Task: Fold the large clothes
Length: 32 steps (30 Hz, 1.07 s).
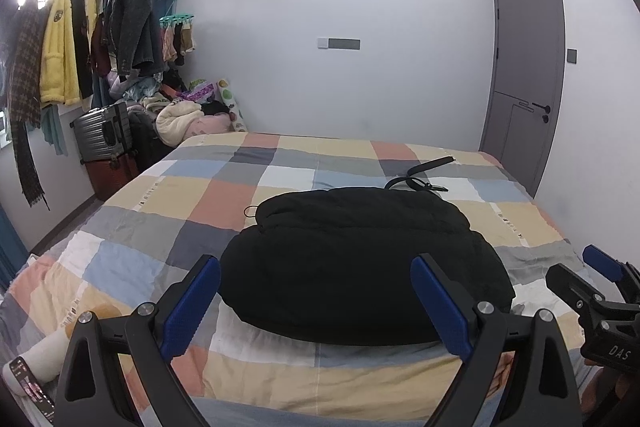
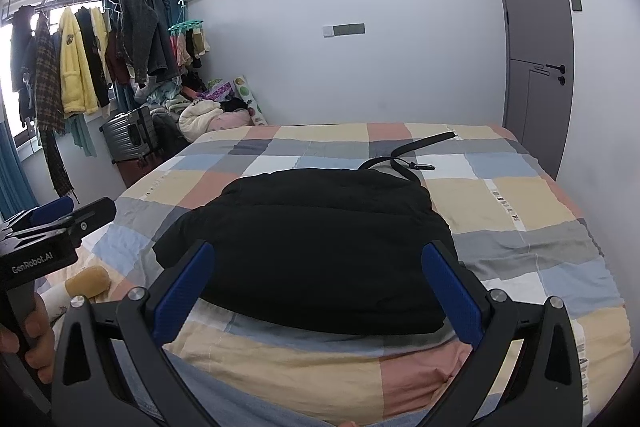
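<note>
Both grippers, left gripper [image 1: 316, 301] and right gripper [image 2: 318, 289], have fingers spread wide and empty just short of the black padded jacket [image 1: 360, 259] on the bed [image 1: 168, 227]; it looks soft, bulky, light, best pinched at its near hem.

Checkered bedspread [image 1: 224, 195], grey door [image 1: 524, 75], hanging clothes [image 1: 60, 47], silver suitcase [image 1: 102, 133].

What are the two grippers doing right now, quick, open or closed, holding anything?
Left gripper: open, holding nothing, above the bed's near edge before the black jacket.
Right gripper: open, holding nothing, also facing the jacket.
</note>
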Available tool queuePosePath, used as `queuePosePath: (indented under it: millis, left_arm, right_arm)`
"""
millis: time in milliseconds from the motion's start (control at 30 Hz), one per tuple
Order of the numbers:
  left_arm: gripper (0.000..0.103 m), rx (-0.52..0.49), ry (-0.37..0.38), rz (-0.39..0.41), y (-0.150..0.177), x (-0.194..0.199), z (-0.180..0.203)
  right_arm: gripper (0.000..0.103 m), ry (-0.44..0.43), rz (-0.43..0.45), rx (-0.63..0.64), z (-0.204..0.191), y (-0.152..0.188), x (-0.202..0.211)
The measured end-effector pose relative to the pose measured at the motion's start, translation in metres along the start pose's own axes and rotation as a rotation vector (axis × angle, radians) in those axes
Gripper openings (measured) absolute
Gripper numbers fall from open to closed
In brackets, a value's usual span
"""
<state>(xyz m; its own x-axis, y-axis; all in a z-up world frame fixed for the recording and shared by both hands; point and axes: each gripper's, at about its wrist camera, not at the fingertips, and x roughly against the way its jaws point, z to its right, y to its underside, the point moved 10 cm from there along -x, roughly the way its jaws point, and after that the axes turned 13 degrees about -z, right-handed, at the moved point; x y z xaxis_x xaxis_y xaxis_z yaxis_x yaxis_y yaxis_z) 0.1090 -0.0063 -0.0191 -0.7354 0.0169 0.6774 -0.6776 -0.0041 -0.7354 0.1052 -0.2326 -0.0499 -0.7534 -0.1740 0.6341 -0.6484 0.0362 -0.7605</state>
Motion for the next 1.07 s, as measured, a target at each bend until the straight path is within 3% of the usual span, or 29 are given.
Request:
queuePosePath:
  millis: [700,833,1067]
  left_arm:
    - [0.096,-0.020,0.015,0.002,0.002,0.000,0.002]
    - [0.096,-0.020,0.081,-0.009,0.003,0.000,0.009]
    - [0.096,-0.029,0.048,-0.003,0.002,0.000,0.010]
  right_arm:
    - [0.103,0.006,0.002,0.010,-0.005,0.002,0.005]
    - [0.103,0.010,-0.002,0.011,-0.007,0.005,0.002]
    - [0.103,0.014,-0.004,0.005,-0.009,0.007,0.001]
